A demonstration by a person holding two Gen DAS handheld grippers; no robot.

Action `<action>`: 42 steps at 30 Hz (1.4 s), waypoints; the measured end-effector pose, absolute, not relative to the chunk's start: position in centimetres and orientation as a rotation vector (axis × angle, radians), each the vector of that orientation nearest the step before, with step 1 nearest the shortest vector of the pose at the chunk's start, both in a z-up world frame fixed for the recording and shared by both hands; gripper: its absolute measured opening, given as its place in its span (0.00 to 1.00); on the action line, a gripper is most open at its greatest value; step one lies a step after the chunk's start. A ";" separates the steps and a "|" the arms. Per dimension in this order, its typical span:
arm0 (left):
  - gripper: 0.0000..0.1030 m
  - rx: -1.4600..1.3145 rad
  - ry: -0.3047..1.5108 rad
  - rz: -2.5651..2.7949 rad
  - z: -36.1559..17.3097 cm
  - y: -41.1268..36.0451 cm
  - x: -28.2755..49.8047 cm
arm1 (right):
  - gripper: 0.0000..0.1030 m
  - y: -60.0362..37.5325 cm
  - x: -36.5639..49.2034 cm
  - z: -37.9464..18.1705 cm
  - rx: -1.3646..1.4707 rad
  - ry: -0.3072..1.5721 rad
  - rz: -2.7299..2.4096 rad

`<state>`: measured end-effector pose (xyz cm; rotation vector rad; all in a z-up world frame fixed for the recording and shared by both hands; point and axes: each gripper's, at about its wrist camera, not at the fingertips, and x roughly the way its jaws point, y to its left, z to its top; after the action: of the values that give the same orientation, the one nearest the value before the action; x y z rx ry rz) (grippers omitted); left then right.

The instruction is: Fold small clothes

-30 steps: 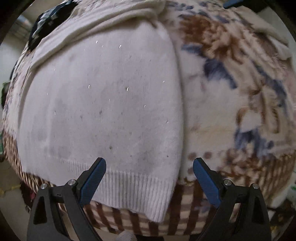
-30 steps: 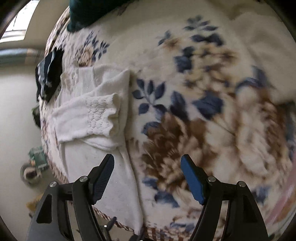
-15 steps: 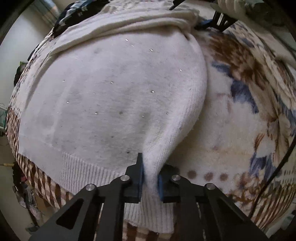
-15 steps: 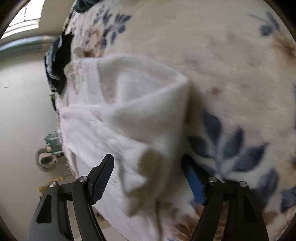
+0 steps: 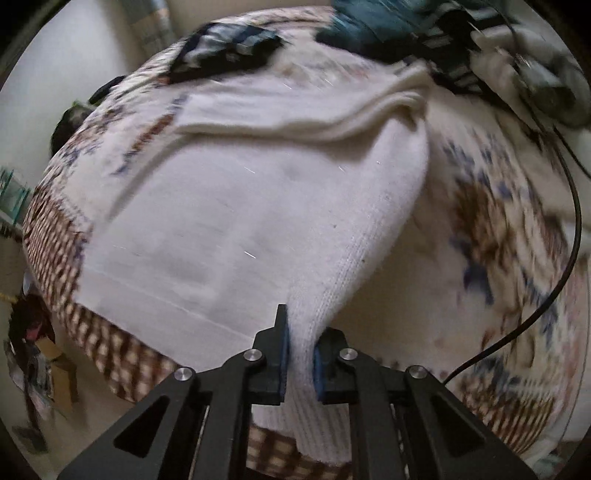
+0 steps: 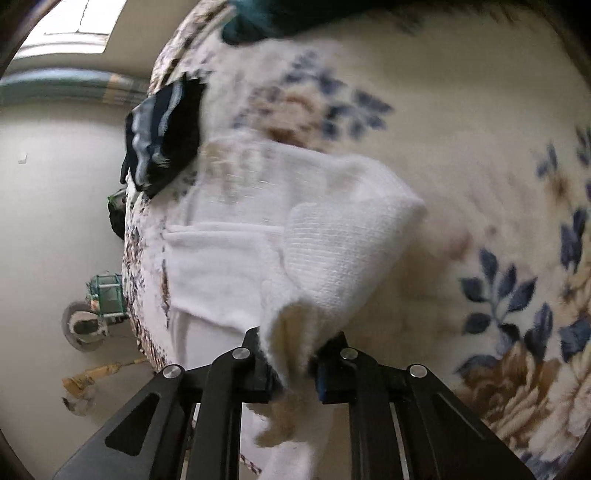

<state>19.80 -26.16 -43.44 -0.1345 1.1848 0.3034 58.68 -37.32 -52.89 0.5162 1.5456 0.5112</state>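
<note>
A white knit sweater (image 5: pixel 258 221) lies on a floral blanket (image 5: pixel 498 240). My left gripper (image 5: pixel 300 354) is shut on its ribbed bottom corner, and that corner is lifted off the blanket. In the right wrist view the sweater's (image 6: pixel 332 251) upper part, with a folded sleeve, bunches up from the blanket (image 6: pixel 461 147). My right gripper (image 6: pixel 291 354) is closing on it, and both pads press a thick fold of the knit. The held fold hides the fingertips' inner faces.
A dark striped garment (image 5: pixel 225 51) lies beyond the sweater and shows again (image 6: pixel 162 144) at the bed's edge. A teal garment (image 5: pixel 369 22) sits at the far side. A black cable (image 5: pixel 554 295) crosses the blanket on the right. Floor clutter (image 6: pixel 96 306) lies beside the bed.
Both grippers went from open to shut on the sweater. The left one pinched the bottom corner and lifted it. The right one moved over the sleeve area and closed on a fold.
</note>
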 end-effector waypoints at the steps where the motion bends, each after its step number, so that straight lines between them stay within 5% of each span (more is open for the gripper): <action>1: 0.08 -0.140 1.172 0.316 -43.1 -24.9 20.0 | 0.16 -36.1 59.0 -51.9 0.496 1.546 0.506; 10: 0.08 -0.379 1.158 0.413 -43.6 -9.7 20.8 | 0.15 -18.8 62.0 -47.3 0.316 1.598 0.459; 20: 0.09 -0.590 1.247 0.440 -51.3 5.8 21.4 | 0.15 3.5 64.3 -53.6 0.088 1.664 0.361; 23: 0.15 -0.750 1.258 0.387 -53.0 8.7 20.6 | 0.30 7.4 64.5 -55.9 -0.016 1.716 0.347; 27: 0.23 -0.863 1.216 0.454 -52.5 12.6 17.1 | 0.62 7.8 63.6 -54.5 0.091 1.719 0.502; 34: 0.24 -0.884 1.212 0.584 -50.9 17.7 12.4 | 0.63 2.0 57.8 -50.6 0.104 1.668 0.561; 42: 0.24 -0.793 1.319 0.346 -52.3 13.9 17.1 | 0.63 -9.4 42.0 -54.4 0.114 1.863 0.354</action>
<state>17.08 13.93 -52.25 -0.7928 1.3192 0.3455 41.98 -9.39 -54.40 0.1140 1.8630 0.3535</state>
